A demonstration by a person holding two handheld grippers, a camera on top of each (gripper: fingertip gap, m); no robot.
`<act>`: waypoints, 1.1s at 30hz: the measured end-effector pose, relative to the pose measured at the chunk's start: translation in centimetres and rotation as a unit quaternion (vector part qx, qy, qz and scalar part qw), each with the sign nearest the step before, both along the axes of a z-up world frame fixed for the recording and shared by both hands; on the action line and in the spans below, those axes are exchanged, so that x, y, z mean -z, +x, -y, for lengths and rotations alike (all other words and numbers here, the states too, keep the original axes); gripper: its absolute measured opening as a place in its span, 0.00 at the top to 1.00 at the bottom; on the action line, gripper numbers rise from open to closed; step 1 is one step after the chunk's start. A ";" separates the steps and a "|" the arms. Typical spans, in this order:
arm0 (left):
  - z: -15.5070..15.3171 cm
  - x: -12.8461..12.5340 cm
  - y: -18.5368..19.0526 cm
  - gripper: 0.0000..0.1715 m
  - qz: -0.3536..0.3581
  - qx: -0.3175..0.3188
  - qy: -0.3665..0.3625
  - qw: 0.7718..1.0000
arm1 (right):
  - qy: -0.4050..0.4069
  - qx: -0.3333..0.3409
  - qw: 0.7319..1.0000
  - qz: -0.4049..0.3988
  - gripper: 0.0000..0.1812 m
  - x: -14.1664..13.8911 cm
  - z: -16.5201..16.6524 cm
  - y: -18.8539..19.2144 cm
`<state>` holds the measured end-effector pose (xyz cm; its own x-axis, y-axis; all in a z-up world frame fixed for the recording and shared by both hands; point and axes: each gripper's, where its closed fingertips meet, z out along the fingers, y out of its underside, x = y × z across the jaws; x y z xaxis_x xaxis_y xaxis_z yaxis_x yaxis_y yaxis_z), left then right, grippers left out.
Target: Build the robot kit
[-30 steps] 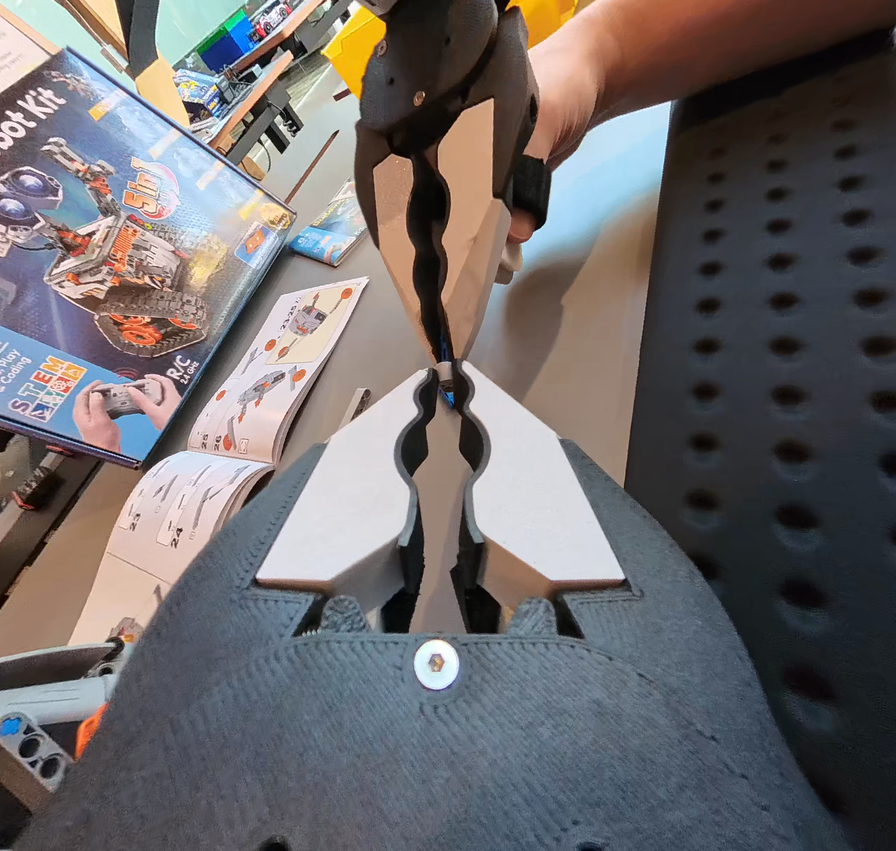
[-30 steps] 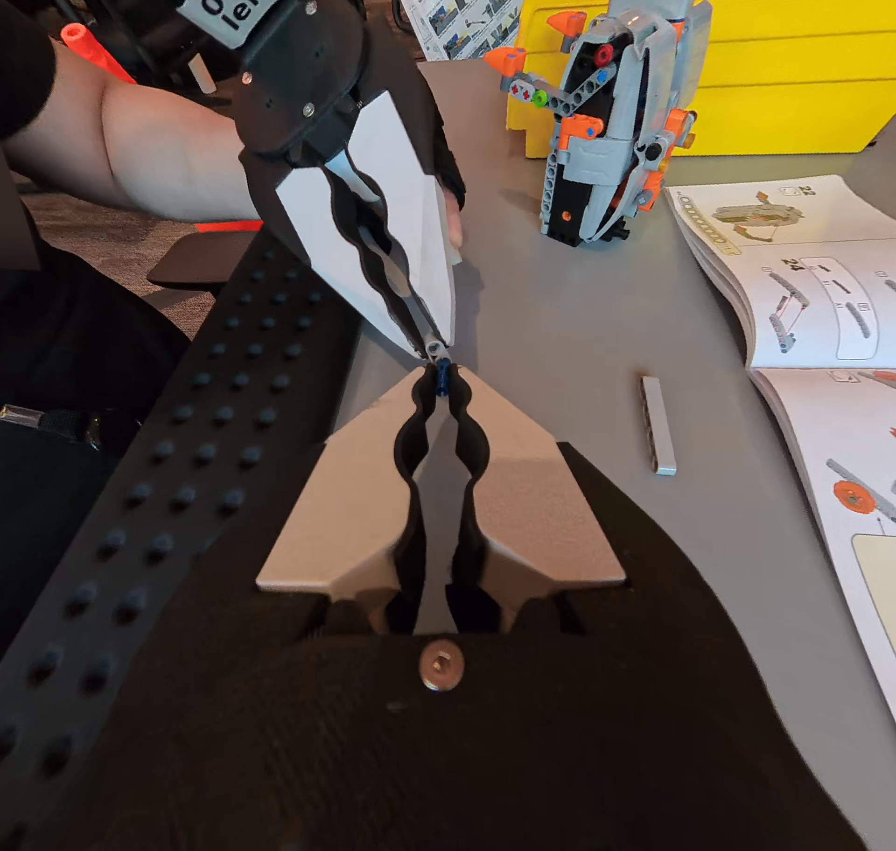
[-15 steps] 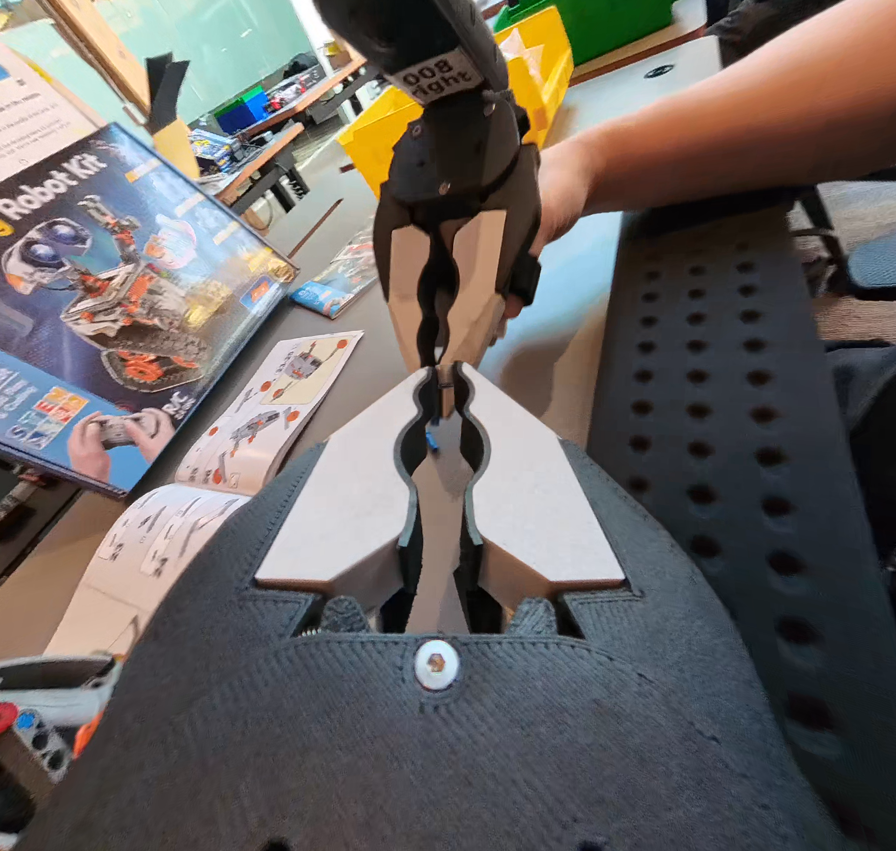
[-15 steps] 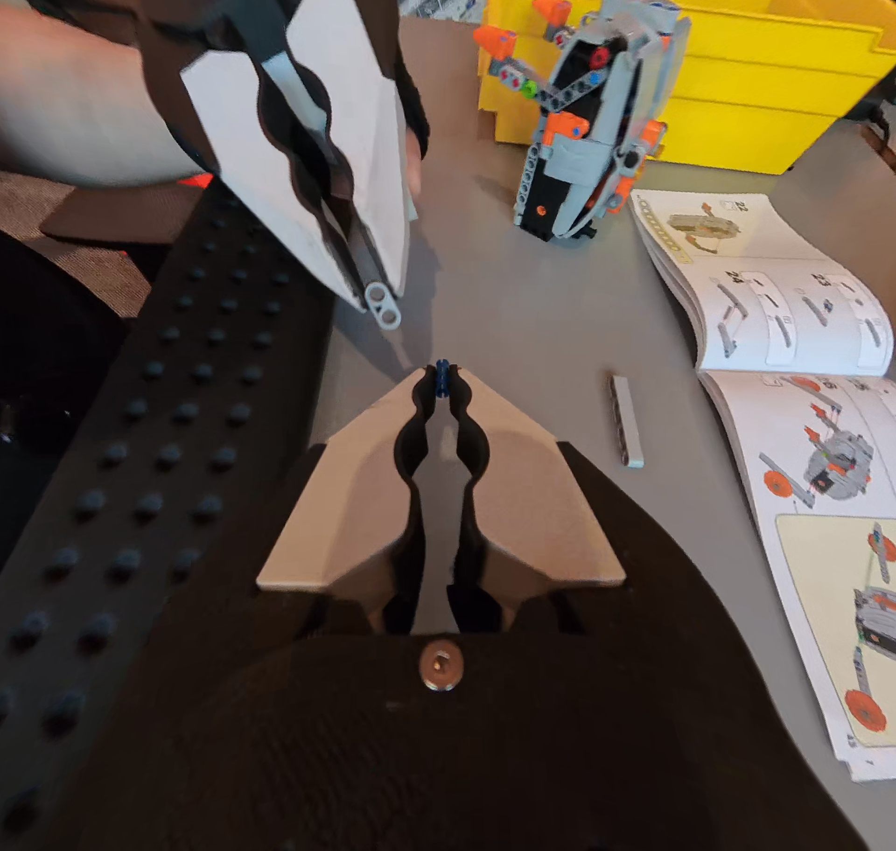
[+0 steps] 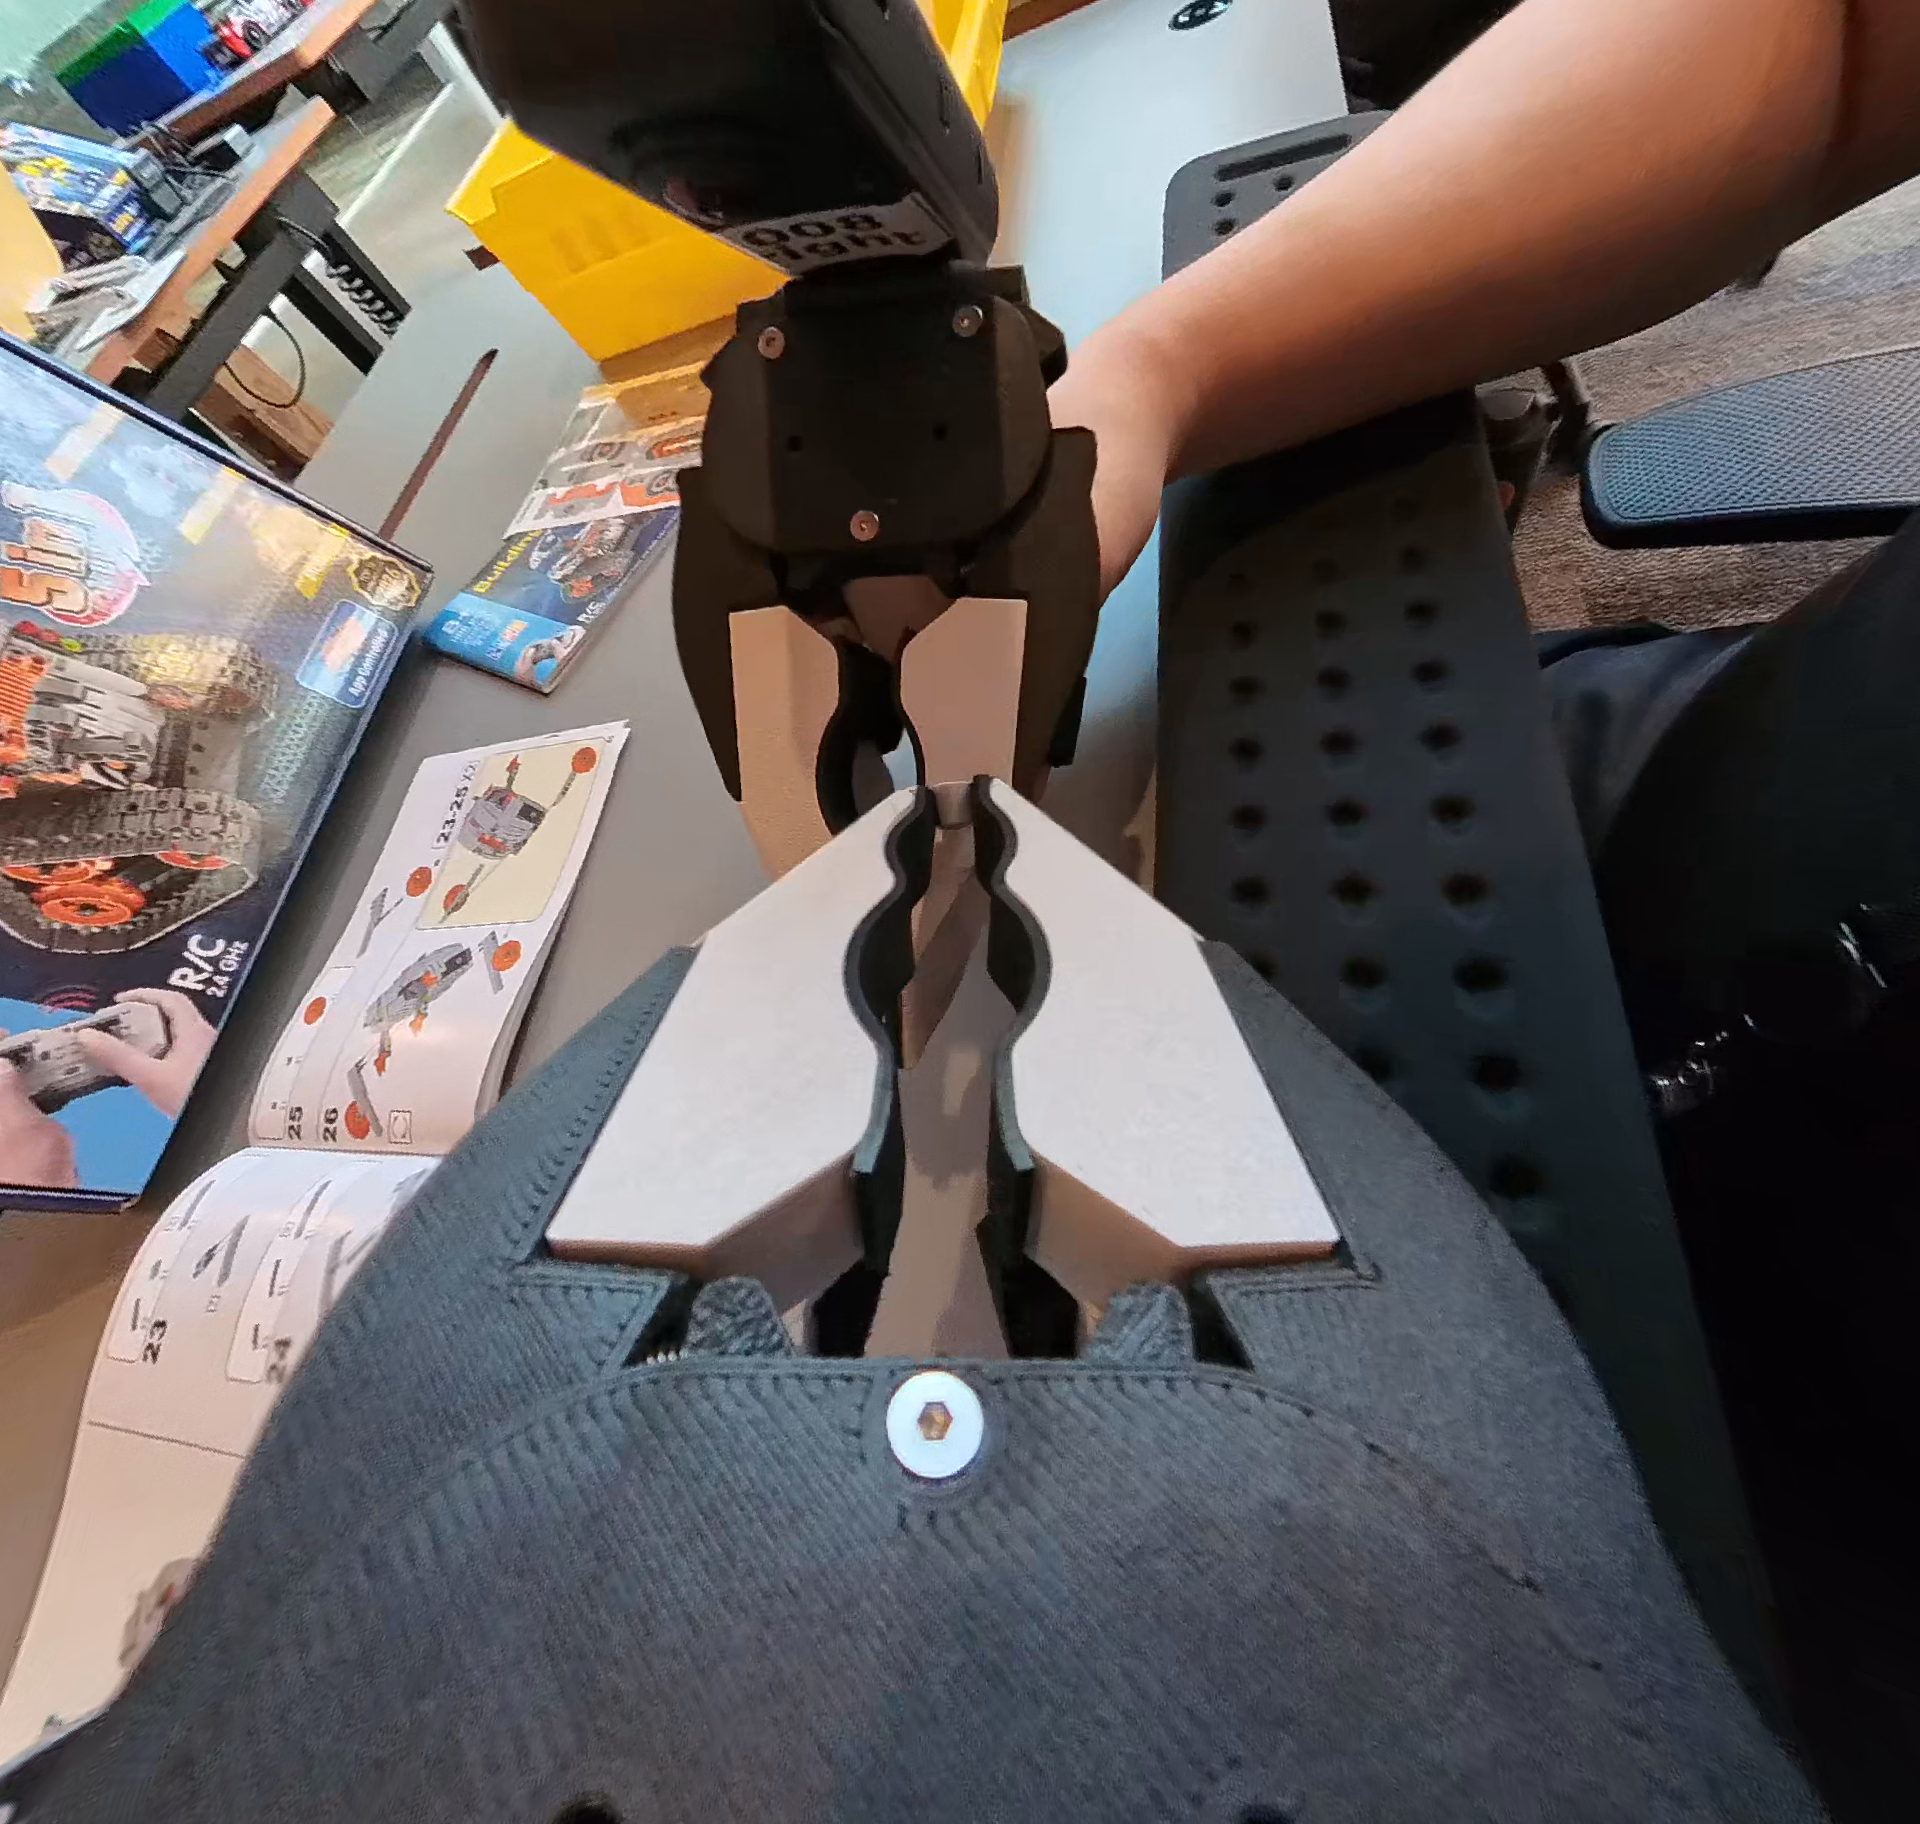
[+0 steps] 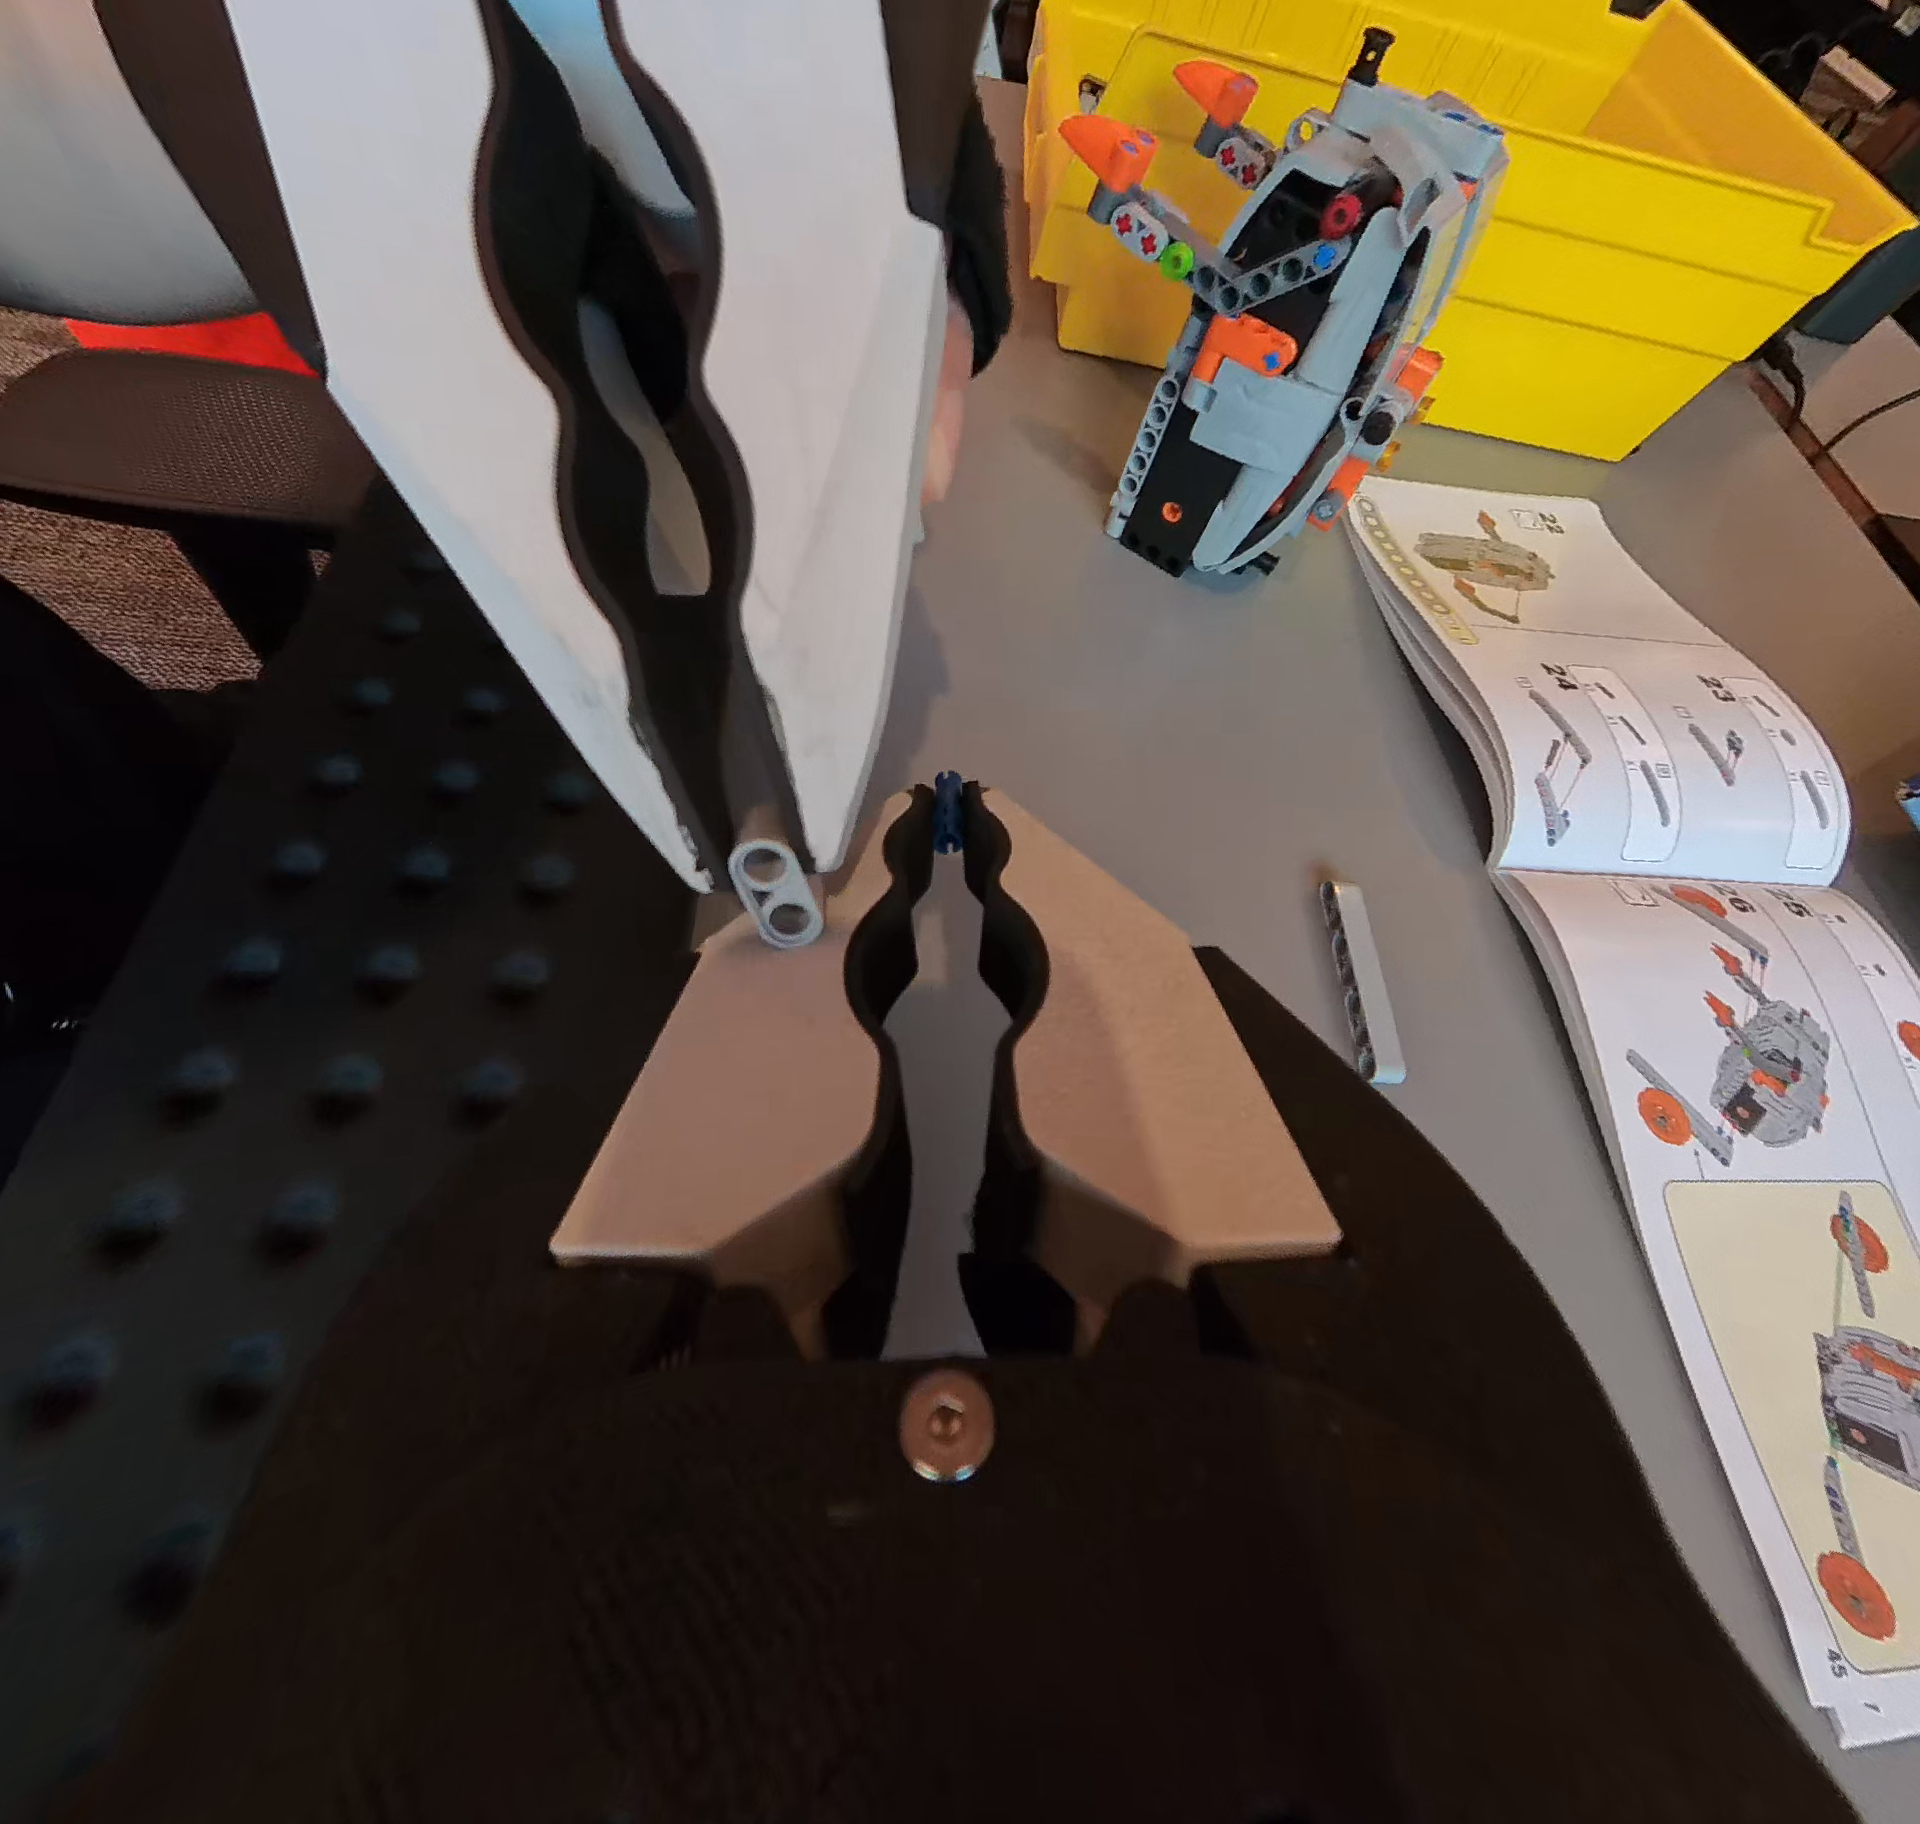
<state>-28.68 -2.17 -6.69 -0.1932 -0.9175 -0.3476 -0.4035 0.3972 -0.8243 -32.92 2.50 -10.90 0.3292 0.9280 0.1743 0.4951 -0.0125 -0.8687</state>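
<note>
A tiny blue pin (image 6: 948, 814) sits pinched at the very tips of the right gripper (image 6: 948, 818), jaws nearly closed on it; it looks light, rigid and slippery, best held by its middle collar. Just to its left, the left gripper (image 6: 764, 865) clamps a grey two-hole beam (image 6: 777, 891) by one end. Beyond, on the grey table (image 6: 1091, 683), stands a half-built robot model (image 6: 1288, 320) before a yellow bin (image 6: 1558, 247), with an open instruction booklet (image 6: 1662, 839) to the right.

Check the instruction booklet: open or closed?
Open. The instruction booklet lies spread on the grey table, pages facing up, beside the loose grey beam.
</note>
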 end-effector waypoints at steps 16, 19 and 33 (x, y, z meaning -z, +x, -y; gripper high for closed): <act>0.2 -0.5 0.6 0.97 0.023 0.001 -0.026 0.999 | -0.003 -0.004 1.000 0.004 0.98 0.1 0.2 -0.2; 0.2 -0.5 0.7 0.97 0.026 0.000 -0.027 0.999 | -0.005 -0.003 1.000 0.003 0.98 0.1 0.2 -0.1; -0.1 -0.2 0.5 0.97 0.056 -0.009 -0.066 0.996 | -0.023 -0.007 1.000 -0.010 0.98 0.0 0.3 0.0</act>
<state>-28.17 -2.10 -6.53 -0.1433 -0.9595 -0.2427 -0.3113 0.2765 -0.9092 -32.90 2.17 -10.91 0.3200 0.9392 0.1247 0.4780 -0.0464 -0.8772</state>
